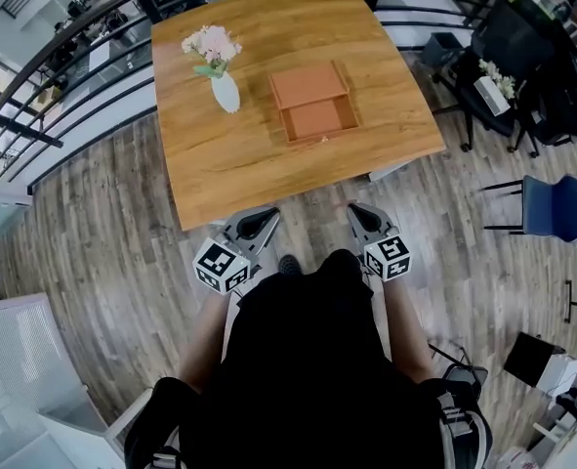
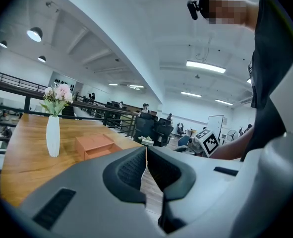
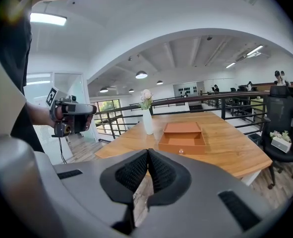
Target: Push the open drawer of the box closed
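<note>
Head view: open drawer [image 1: 315, 121] on the table [image 1: 202, 164], well apart from my left gripper [image 1: 259, 219] and right gripper [image 1: 360, 213], both clenched empty. I think a skewed push may slide the box [image 1: 309, 86] toward the flower vase [image 1: 226, 92].

Holding left gripper [image 1: 260, 219] and right gripper [image 1: 360, 215] low in front of black-clad torso [image 1: 308, 360], side by side, apart, both aimed forward. Left: jaws closed tip to tip, nothing between. Right: same, jaws pressed together, empty. Marker cubes [image 1: 220, 265] facing up at rear of each gripper. Forearms [image 1: 202, 335] bent, tucked close along sides of body. In right gripper view, left hand [image 3: 59, 115] wrapped around left gripper's body, held roughly level.
</note>
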Tool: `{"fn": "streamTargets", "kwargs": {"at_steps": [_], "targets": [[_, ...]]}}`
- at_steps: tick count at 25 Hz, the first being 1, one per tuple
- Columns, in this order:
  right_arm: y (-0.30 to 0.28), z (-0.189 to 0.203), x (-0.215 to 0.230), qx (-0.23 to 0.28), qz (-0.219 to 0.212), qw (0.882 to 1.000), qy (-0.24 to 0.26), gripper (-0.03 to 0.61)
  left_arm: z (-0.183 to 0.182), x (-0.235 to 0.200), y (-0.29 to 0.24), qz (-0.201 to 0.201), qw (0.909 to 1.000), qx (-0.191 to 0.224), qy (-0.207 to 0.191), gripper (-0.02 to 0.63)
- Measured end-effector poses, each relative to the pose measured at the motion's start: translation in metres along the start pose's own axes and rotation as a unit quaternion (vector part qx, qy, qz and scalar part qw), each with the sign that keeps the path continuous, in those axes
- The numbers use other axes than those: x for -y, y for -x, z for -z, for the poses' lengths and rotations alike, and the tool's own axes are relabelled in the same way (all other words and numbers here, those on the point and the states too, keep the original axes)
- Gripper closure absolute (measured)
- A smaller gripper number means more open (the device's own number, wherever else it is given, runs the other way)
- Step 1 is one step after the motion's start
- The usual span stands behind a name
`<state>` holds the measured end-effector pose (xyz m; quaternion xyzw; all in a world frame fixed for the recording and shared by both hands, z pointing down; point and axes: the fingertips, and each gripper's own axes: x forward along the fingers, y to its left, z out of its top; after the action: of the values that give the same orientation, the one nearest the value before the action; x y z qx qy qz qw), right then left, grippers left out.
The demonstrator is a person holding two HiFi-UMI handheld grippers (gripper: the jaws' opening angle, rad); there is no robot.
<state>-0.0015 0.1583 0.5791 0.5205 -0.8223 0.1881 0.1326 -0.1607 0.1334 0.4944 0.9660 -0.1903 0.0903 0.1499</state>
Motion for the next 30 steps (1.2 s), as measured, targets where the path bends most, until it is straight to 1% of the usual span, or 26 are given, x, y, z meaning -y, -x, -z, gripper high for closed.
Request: {"fn": "streamTargets", "kwargs": {"at_steps": [4,7,11,16,21,25,30], "targets": [[-0.007,0.004,0.004,-0.005,0.001,1.0,-0.011,0.561,0.0,-0.005,-0.002,0.001,1.0,-0.008,0.001,0.586],[-0.013,0.005,0.008,-0.01,-0.009,1.0,-0.011,0.561,0.0,-0.009,-0.007,-0.005,0.9999,-0.011,0.006,0.586],[-0.024,-0.005,0.024,-0.015,-0.03,0.999,-0.004,0.561,-0.009,-0.02,-0.025,-0.022,0.9996,-0.012,0.01,0.586],[-0.053,-0.005,0.058,-0.037,-0.062,0.997,0.004,0.561,-0.028,-0.039,-0.055,-0.052,0.9986,-0.002,0.014,0.586],[-0.078,-0.009,0.081,-0.061,-0.109,0.992,0.023,0.561,-0.046,-0.059,-0.082,-0.092,0.9954,0.006,0.025,0.586],[-0.094,-0.005,0.091,-0.08,-0.154,0.984,0.04,0.561,-0.054,-0.068,-0.099,-0.127,0.9914,0.014,0.03,0.586],[-0.117,-0.001,0.098,-0.097,-0.207,0.972,0.059,0.561,-0.053,-0.075,-0.105,-0.171,0.9842,0.02,0.04,0.586]]}}
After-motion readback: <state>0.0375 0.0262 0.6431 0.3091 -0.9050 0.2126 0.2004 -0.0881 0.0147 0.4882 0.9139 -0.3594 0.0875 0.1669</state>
